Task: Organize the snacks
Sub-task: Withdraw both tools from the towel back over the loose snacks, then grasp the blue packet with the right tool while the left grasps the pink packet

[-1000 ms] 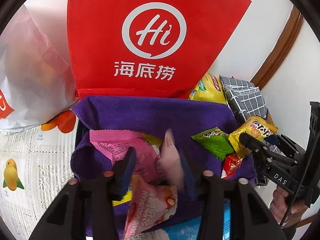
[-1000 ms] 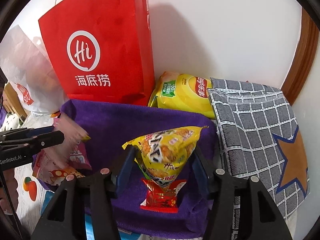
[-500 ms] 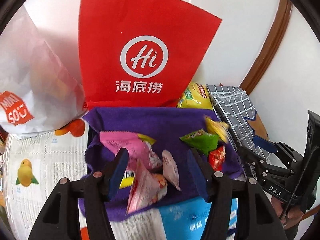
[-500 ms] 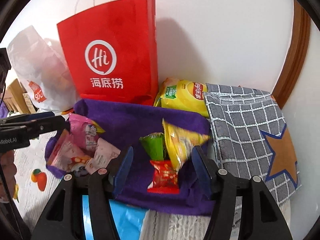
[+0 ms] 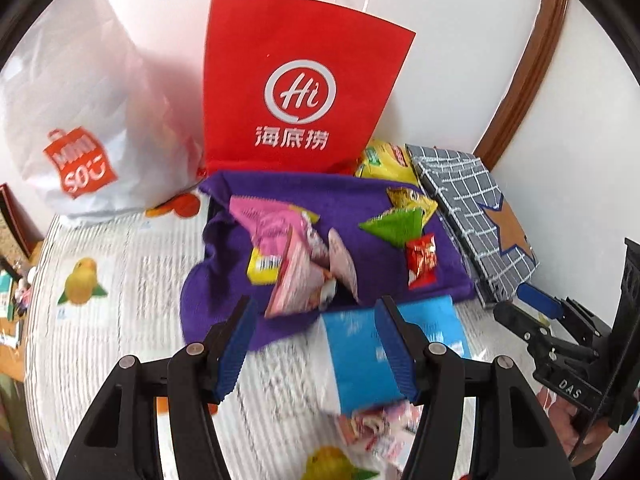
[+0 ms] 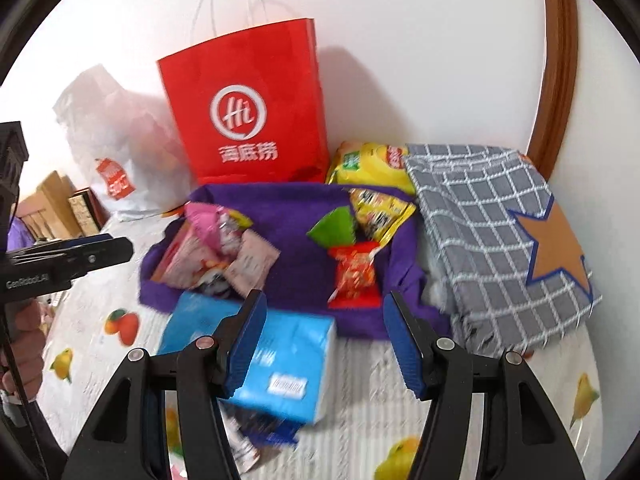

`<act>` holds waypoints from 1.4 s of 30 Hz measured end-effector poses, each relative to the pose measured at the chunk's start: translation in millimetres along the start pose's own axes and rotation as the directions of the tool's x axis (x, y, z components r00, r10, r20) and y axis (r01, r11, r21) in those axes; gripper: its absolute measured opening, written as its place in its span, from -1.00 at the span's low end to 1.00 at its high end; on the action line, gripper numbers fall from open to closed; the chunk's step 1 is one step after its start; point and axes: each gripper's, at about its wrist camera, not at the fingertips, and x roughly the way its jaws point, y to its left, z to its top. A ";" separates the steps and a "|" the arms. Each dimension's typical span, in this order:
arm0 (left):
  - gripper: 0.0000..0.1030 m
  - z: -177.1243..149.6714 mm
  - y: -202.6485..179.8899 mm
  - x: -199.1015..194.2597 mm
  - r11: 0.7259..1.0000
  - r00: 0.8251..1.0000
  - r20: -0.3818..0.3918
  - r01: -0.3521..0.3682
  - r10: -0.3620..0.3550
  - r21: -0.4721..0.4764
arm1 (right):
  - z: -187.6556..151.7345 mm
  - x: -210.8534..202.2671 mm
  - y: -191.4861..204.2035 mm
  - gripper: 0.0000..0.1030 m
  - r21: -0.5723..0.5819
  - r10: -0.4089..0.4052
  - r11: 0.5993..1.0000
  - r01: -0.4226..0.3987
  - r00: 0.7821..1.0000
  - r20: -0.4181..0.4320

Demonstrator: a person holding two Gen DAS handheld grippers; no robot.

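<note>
**Snacks in two heaps on purple towel, both tongs wide and empty**

Left tongs (image 5: 316, 344) spread apart, gripping nothing, poised over blue tissue pack (image 5: 360, 360). Right tongs (image 6: 324, 340) likewise parted and bare. Pink snack packets (image 5: 288, 256) heaped on left half of purple towel (image 5: 352, 196); green packet (image 6: 334, 226), yellow packet (image 6: 378, 210) and red packet (image 6: 354, 274) clustered on right half. Behind towel: red Haidilao paper bag (image 5: 300, 96), white Miniso bag (image 5: 84, 128), yellow chip bag (image 6: 368, 162). Grey checked cloth (image 6: 480, 216) just beside towel, on fruit-print desk cover (image 5: 120, 264).
</note>
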 end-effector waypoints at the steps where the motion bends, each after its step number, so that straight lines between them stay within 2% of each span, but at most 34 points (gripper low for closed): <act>1: 0.14 -4.4 0.8 -2.5 1.000 1.000 -0.001 -0.003 0.003 -0.002 | -6.8 -3.1 3.9 0.18 0.000 0.013 1.000 -0.013 1.000 -0.002; 5: 0.14 -24.5 8.0 -13.9 1.000 1.000 -0.009 -0.013 0.013 -0.028 | -28.3 -6.0 19.0 0.18 -0.024 0.040 0.999 -0.041 0.999 -0.027; 9: 0.14 -42.4 13.9 -22.2 0.999 1.000 -0.017 -0.021 0.020 -0.045 | -49.6 -2.6 30.9 0.05 -0.039 0.065 0.997 -0.068 0.995 -0.072; 16: 0.15 -64.0 19.8 -34.9 0.998 0.999 -0.033 -0.039 0.037 -0.050 | -68.6 5.8 47.8 -0.01 -0.069 0.109 0.991 -0.118 0.986 -0.125; 17: 0.15 -66.2 20.6 -37.3 0.998 0.999 -0.034 -0.044 0.042 -0.050 | -70.6 9.1 49.4 -0.21 -0.069 0.120 0.989 -0.131 0.982 -0.144; 18: 0.15 -68.0 21.4 -39.7 0.997 0.998 -0.033 -0.050 0.049 -0.050 | -71.7 11.6 50.6 -0.61 -0.069 0.131 0.987 -0.143 0.978 -0.160; 19: 0.15 -69.5 22.1 -42.1 0.997 0.998 -0.032 -0.055 0.053 -0.052 | -73.7 13.2 52.6 -0.87 -0.069 0.145 0.985 -0.159 0.974 -0.177; 23: 0.14 -75.7 22.6 -51.3 0.996 0.998 -0.023 -0.062 0.061 -0.059 | -82.3 -1.5 61.1 -1.00 -0.091 0.167 0.979 -0.182 0.975 -0.149; 27: 0.14 -82.6 16.9 -55.4 0.997 0.998 -0.023 -0.066 0.065 -0.052 | -93.2 -22.1 64.3 -1.00 -0.127 0.164 0.976 -0.179 0.979 -0.124; 32: 0.14 -91.3 9.8 -56.1 0.997 0.998 -0.027 -0.064 0.063 -0.050 | -108.2 -29.8 55.0 -0.92 -0.123 0.152 0.978 -0.170 0.978 -0.141; 33: 0.14 -93.0 8.8 -55.4 0.997 0.997 -0.030 -0.066 0.064 -0.049 | -111.5 -28.6 53.2 -0.75 -0.117 0.150 0.979 -0.168 0.978 -0.148; 34: 0.14 -94.9 7.9 -55.1 0.997 0.997 -0.033 -0.067 0.065 -0.049 | -114.0 -26.7 51.3 -0.47 -0.110 0.144 0.981 -0.162 0.977 -0.155; 36: 0.15 -98.8 8.4 -52.5 0.996 0.997 -0.043 -0.068 0.066 -0.052 | -118.5 -23.7 46.7 -0.20 -0.094 0.127 0.985 -0.141 0.981 -0.146; 42: 0.14 -105.8 15.2 -42.2 0.994 0.994 -0.075 -0.082 0.077 -0.067 | -117.6 -6.0 35.9 -0.19 -0.079 0.042 0.995 -0.053 0.990 -0.132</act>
